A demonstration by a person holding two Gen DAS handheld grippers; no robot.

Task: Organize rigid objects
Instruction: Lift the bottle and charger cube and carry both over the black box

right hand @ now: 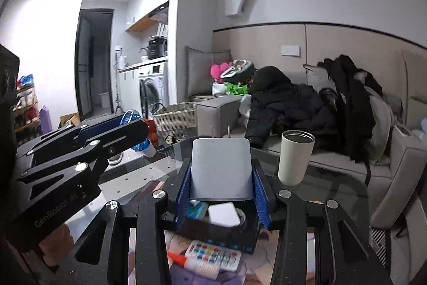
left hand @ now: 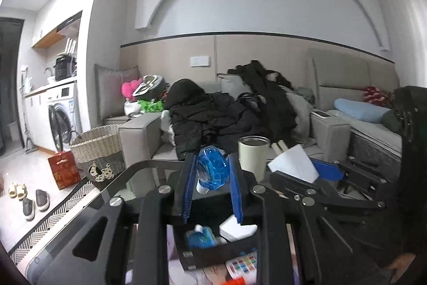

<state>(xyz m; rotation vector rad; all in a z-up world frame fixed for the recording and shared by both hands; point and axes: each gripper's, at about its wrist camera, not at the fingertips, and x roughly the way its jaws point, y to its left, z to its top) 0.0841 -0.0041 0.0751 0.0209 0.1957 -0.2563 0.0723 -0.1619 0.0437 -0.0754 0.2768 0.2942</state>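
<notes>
My left gripper [left hand: 212, 172] is shut on a blue translucent bottle [left hand: 213, 168] with a white cap, held above a black box [left hand: 213, 249]. The box holds a blue item [left hand: 200, 237] and a white block [left hand: 234, 229]. My right gripper [right hand: 221, 175] is shut on a white charger plug [right hand: 221, 168], prongs up, above the same black box [right hand: 221, 229], which holds a white adapter [right hand: 223, 214]. The left gripper [right hand: 133, 130] with the blue bottle [right hand: 129, 117] shows at the left of the right wrist view. The right gripper and its charger [left hand: 293, 163] show in the left wrist view.
A cream tumbler [right hand: 295, 158] stands on the glass table [right hand: 133, 178]. A paint palette [right hand: 213, 255] and a glue bottle [right hand: 194, 265] lie in front of the box. A sofa [right hand: 387, 172] piled with dark clothes lies beyond. A wicker basket [left hand: 98, 148] stands on the floor.
</notes>
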